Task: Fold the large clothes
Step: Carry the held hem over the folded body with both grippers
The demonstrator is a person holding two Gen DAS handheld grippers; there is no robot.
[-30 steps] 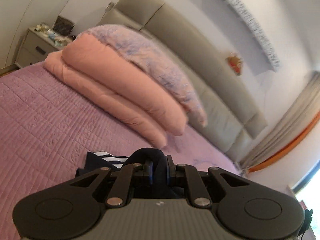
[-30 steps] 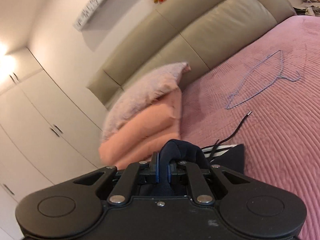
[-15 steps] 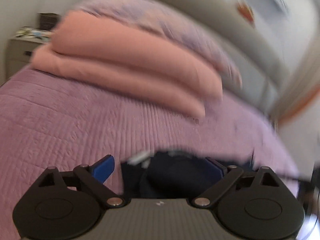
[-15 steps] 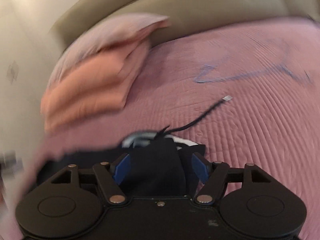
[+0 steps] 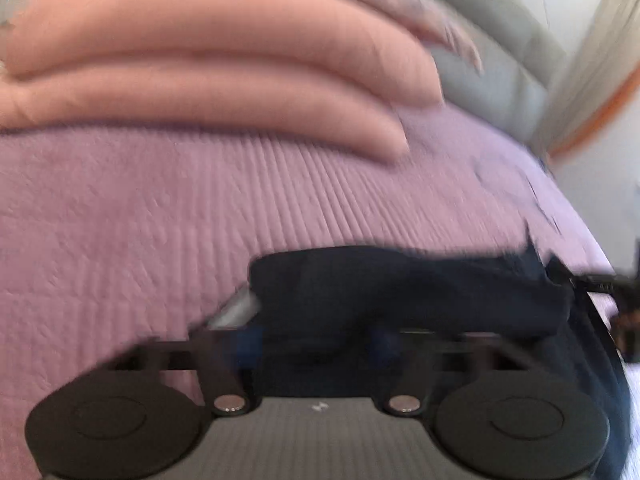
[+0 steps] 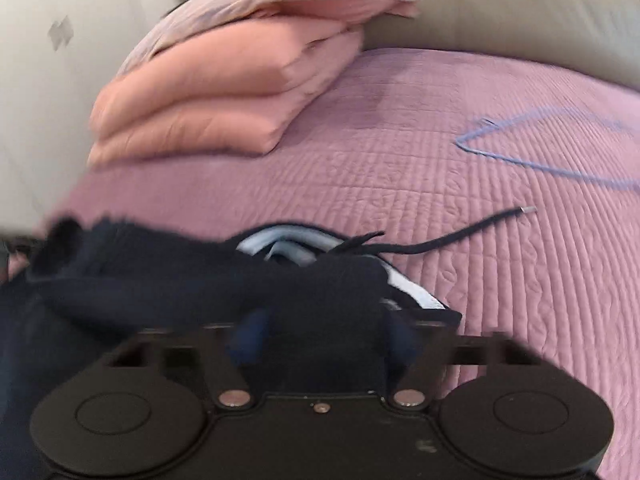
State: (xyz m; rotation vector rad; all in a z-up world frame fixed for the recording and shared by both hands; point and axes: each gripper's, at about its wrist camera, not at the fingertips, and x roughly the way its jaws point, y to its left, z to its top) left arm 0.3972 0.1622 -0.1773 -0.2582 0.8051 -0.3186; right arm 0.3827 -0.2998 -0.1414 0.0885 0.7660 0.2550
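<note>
Both claws have their jaws spread apart: the left claw (image 5: pixel 316 340) and the right claw (image 6: pixel 320 330) each sit low in the frame, over the dark garment (image 6: pixel 168 280). It lies bunched on the bed (image 6: pixel 460 200), across the lower middle. A drawstring (image 6: pixel 448 236) runs right from it. Folded pink quilts (image 6: pixel 208 96) are at upper left, a blue hanger (image 6: pixel 532 148) at right.

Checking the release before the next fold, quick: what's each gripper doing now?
Left gripper: open, dark garment between its fingers.
Right gripper: open, same garment.
</note>
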